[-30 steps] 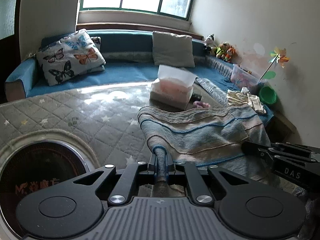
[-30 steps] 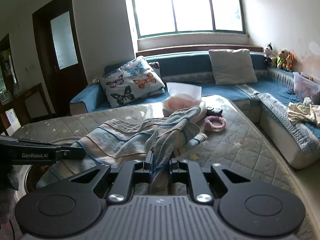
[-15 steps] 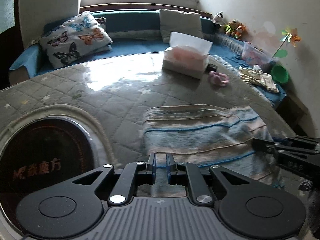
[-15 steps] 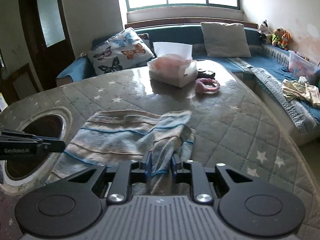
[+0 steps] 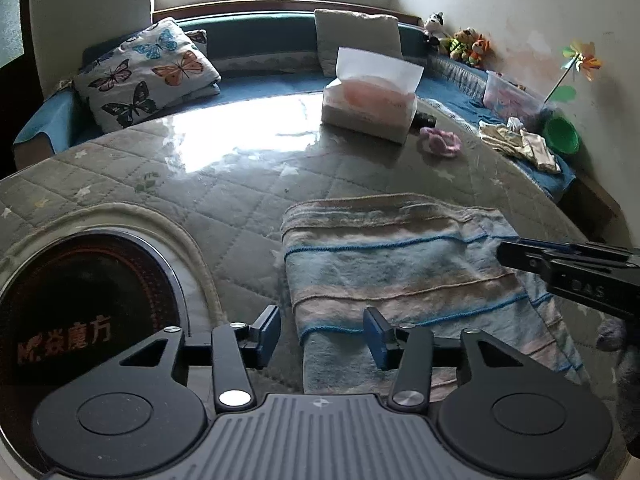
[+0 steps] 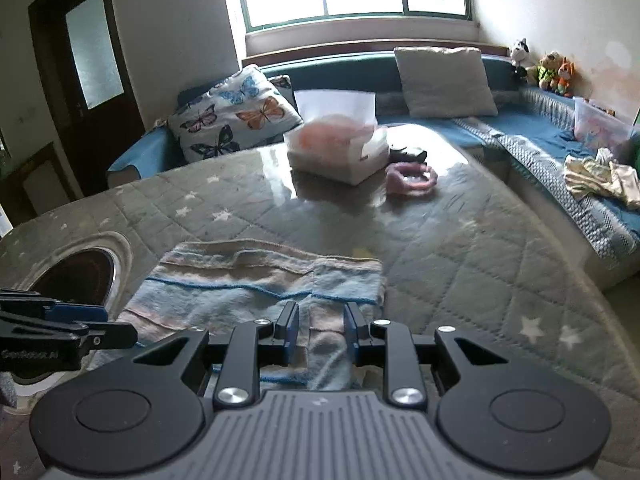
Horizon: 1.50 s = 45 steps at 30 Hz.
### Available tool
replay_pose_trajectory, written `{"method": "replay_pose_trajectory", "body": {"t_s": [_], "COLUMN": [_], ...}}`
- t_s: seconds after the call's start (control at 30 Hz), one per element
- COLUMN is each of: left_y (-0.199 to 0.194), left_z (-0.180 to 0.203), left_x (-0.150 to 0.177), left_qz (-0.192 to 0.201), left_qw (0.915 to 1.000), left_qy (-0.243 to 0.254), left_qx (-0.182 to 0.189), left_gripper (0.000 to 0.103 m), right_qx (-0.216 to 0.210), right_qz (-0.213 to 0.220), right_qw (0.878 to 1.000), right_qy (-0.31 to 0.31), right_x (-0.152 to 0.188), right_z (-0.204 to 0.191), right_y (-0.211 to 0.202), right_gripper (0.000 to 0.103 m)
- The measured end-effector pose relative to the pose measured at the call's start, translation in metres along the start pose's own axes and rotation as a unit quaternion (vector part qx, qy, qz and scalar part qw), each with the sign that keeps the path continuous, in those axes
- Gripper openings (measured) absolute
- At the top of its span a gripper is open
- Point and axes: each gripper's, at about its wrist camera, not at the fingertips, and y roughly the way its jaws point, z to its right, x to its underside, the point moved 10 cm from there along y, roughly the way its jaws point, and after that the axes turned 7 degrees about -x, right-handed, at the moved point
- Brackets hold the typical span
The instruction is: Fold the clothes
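Striped knit garment (image 5: pixel 408 276): it lies flat on the quilted table cover (image 5: pixel 224 200), already doubled over, its near edge directly under both tools. I judge it light, soft and limp; it will sag and bunch if lifted from one point, and the fuzzy knit should grip the pads well. I would take it at the two near corners, or at the fold line, one tool per side.

Left gripper (image 5: pixel 320 332): released. Its jaws have just been opening, and the garment's near left corner sits between them, with no pad pressing on it.

Right gripper (image 6: pixel 318 330): jaws have just been opening slightly. They stand narrowly apart with a ridge of cloth between them; the pads appear clear of it, so I read it as released.

Surroundings, left wrist view: round dark inset (image 5: pixel 84 312) at 9 o'clock from the garment, close to its left edge; a sliding corner could drape onto it. Tissue box (image 5: pixel 370 100) and pink ring (image 5: pixel 440 142) at 12 to 1 o'clock, well apart. Neither blocks the next fold.
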Motion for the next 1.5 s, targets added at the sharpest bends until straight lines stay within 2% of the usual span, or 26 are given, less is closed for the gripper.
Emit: {"method": "replay_pose_trajectory", "body": {"t_s": [0.2, 0.3, 0.37, 0.6, 0.8, 1.03, 1.33, 1.5], "left_y": [0.005, 0.005, 0.006, 0.007, 0.01, 0.016, 0.011, 0.009], "left_z": [-0.007, -0.008, -0.009, -0.013, -0.018, -0.021, -0.025, -0.028], "left_x": [0.003, 0.003, 0.004, 0.004, 0.007, 0.009, 0.01, 0.013], "left_qz": [-0.007, -0.006, -0.006, -0.005, -0.006, -0.013, -0.011, -0.011], "left_qw": [1.0, 0.9999, 0.9999, 0.9998, 0.9997, 0.9997, 0.9998, 0.9998], "left_qy": [0.006, 0.008, 0.01, 0.016, 0.018, 0.015, 0.007, 0.008], "left_qx": [-0.001, -0.004, -0.006, -0.014, -0.017, -0.012, -0.017, -0.015], "left_gripper": [0.059, 0.06, 0.06, 0.065, 0.068, 0.072, 0.075, 0.076], "right_qx": [0.004, -0.004, -0.005, -0.003, -0.014, -0.007, -0.019, -0.01], "right_qz": [-0.007, -0.01, -0.015, -0.015, -0.023, -0.036, -0.018, -0.038], "right_qw": [1.0, 1.0, 0.999, 0.999, 0.998, 0.998, 0.999, 0.998], "right_qy": [-0.006, -0.018, -0.029, -0.041, -0.06, -0.047, -0.046, -0.053], "right_x": [0.003, 0.004, 0.006, -0.004, -0.015, -0.02, -0.028, -0.028], "right_z": [0.0, -0.006, -0.009, -0.014, -0.031, -0.028, -0.035, -0.041], "right_y": [0.013, 0.01, 0.012, 0.022, 0.039, 0.069, 0.058, 0.078], "right_gripper": [0.025, 0.026, 0.03, 0.033, 0.032, 0.028, 0.029, 0.029]}}
